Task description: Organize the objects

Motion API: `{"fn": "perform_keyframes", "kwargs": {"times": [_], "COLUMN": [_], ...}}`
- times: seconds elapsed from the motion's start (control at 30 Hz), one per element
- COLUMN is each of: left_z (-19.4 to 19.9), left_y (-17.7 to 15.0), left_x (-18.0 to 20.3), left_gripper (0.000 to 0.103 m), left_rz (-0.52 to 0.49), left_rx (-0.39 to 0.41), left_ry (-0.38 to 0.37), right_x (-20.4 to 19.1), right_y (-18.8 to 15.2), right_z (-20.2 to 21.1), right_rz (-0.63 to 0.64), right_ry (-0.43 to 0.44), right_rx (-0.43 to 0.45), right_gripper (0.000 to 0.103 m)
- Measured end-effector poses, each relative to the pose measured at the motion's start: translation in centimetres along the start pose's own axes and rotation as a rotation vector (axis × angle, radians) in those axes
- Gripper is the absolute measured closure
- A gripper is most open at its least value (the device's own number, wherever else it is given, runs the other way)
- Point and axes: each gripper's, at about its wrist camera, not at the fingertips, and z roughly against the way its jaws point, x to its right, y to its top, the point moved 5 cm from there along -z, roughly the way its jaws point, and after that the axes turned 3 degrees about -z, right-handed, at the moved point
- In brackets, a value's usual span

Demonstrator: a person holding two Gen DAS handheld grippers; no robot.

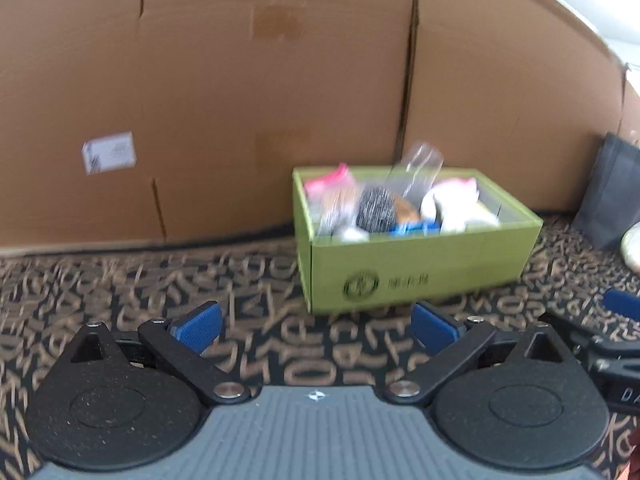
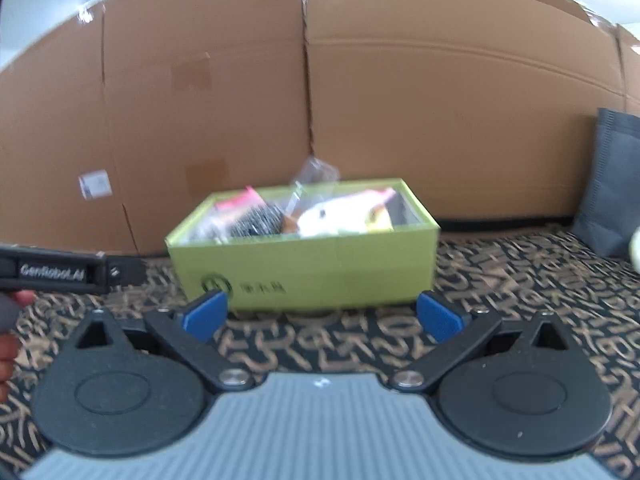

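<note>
Brown cardboard sheets (image 1: pixel 240 80) stand behind the full green box (image 2: pixel 312 272) on the patterned carpet (image 1: pixel 160 280), while left gripper (image 1: pixel 316 326) and right gripper (image 2: pixel 322 316) are both wide apart, holding nothing.

Brightness: moderate, even, indoor; no harsh highlights.
Light source: diffuse, apparently from above; pale bright patches in upper corners.
Shadows: soft, thin dark band under the green box (image 2: pixel 304 264) and along the cardboard wall (image 1: pixel 240 100) base.
Blur: motion smear across both views; box contents and printed logo unreadable.
Sharpest: hand-held gripper body in foreground.
Distortion: strong fisheye bowing of cardboard top edge, dark vignette at corners.
</note>
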Motion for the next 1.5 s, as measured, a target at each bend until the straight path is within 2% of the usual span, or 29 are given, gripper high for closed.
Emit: {"fn": "perform_keyframes", "kwargs": {"times": [0.1, 0.33, 1.5], "left_z": [-0.2, 0.8, -0.7], "left_y": [-1.0, -1.9, -2.9], "left_x": [0.1, 0.1, 0.3], "left_gripper": [0.0, 0.0, 0.0], "left_rz": [0.016, -0.009, -0.019], "left_rx": [-0.053, -0.07, -0.138], "left_ry": [0.001, 0.045, 0.046], "right_x": [0.3, 0.6, -0.7], "right_y": [-1.0, -2.1, -3.1], "right_z": [0.1, 0.2, -2.2], "right_rz": [-0.004, -0.019, -0.007], "right_ry": [-0.026, -0.081, -0.058], "right_rx": [-0.039, -0.074, -0.149], "right_gripper": [0.0, 0.0, 0.0]}}
